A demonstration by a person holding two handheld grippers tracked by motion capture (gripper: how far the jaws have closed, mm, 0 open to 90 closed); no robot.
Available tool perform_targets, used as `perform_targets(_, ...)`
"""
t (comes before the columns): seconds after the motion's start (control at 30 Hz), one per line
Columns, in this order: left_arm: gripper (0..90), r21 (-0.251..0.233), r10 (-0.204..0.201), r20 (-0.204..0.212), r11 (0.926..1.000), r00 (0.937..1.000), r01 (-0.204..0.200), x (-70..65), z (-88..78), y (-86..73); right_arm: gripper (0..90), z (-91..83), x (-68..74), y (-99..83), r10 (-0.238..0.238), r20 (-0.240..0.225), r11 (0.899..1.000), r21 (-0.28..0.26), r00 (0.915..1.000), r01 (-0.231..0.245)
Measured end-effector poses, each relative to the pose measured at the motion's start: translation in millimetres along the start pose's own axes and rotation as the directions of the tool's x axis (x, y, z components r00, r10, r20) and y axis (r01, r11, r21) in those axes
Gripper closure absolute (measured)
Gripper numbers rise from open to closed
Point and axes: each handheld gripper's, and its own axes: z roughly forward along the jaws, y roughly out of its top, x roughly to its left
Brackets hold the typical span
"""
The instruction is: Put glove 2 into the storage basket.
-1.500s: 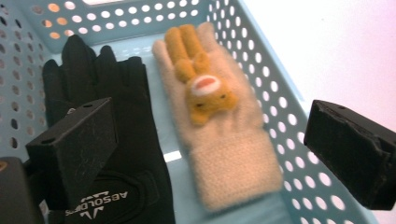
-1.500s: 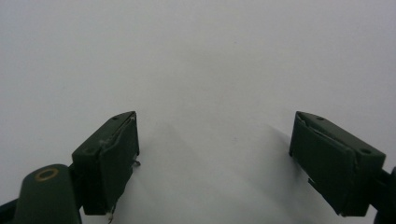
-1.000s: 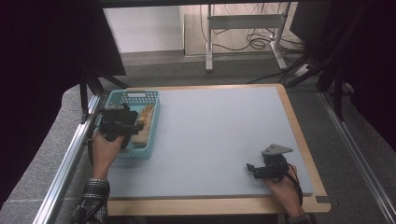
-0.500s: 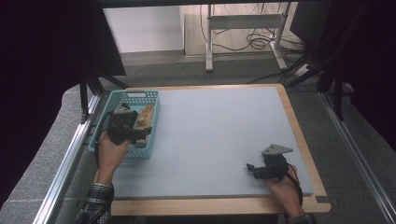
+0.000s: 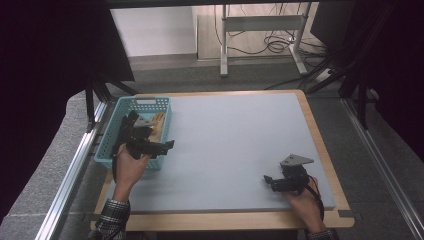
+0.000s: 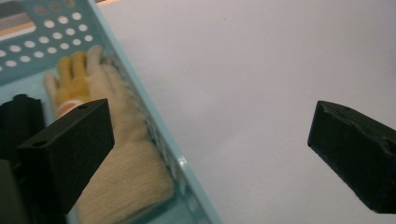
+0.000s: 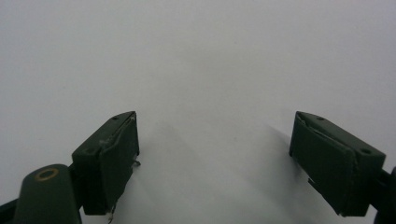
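Note:
A teal perforated basket (image 5: 106, 144) stands at the table's left edge, and its wall (image 6: 156, 135) runs between my left jaws. Inside lies a cream knitted glove (image 6: 123, 163) with yellow fingers, seen beside the hand in the high view as the glove (image 5: 159, 121). My left gripper (image 5: 165, 145) hovers over the basket's near right corner, pointing right. The left gripper (image 6: 210, 154) is open wide and holds nothing. My right gripper (image 5: 269, 180) rests low over the grey mat at the near right. That right gripper (image 7: 215, 158) is open, with only bare mat between its jaws.
The grey mat (image 5: 235, 145) covers a wooden-framed table (image 5: 325, 150). Metal rails (image 5: 75, 165) run along the left side. A white desk frame and cables (image 5: 260, 35) stand on the floor beyond the far edge.
My left gripper has shifted a little toward the near right, from above the basket's middle to its near right corner. The right gripper has stayed still.

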Motion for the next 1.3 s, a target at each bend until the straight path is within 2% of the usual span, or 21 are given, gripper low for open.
perform_targets(0.17, 0.9, 0.007, 0.013, 0.02, 0.9999, 0.9997, -0.014, -8.0, 5.8, -0.6, 15.5, 0.0, 0.0, 0.1, 0.0, 0.0, 1.0, 0.0, 1.0, 0.0)
perform_targets(0.47, 0.9, -0.013, 0.017, 0.066, 0.9998, 0.9977, -0.016, -22.1, 12.0, -0.9, 15.5, 0.0, 0.1, 0.2, 0.001, 0.0, 1.0, 0.0, 1.0, -0.001)
perform_targets(0.63, 0.9, -0.026, 0.03, 0.096, 0.9993, 0.995, -0.027, -33.9, 16.2, -1.1, 15.5, 0.0, 0.1, 0.2, 0.001, 0.0, 1.0, 0.0, 1.0, -0.001)
perform_targets(0.93, 0.9, -0.022, 0.06, 0.132, 0.9981, 0.9894, -0.057, -53.4, 27.9, -4.1, 15.5, 0.1, 0.1, 0.3, 0.002, 0.0, 1.0, 0.0, 1.0, -0.002)
perform_targets(1.3, 1.0, -0.021, 0.082, 0.171, 0.9966, 0.9819, -0.08, -71.4, 44.1, -11.1, 15.5, 0.0, 0.1, 0.3, 0.002, 0.0, 1.0, 0.0, 1.0, -0.002)
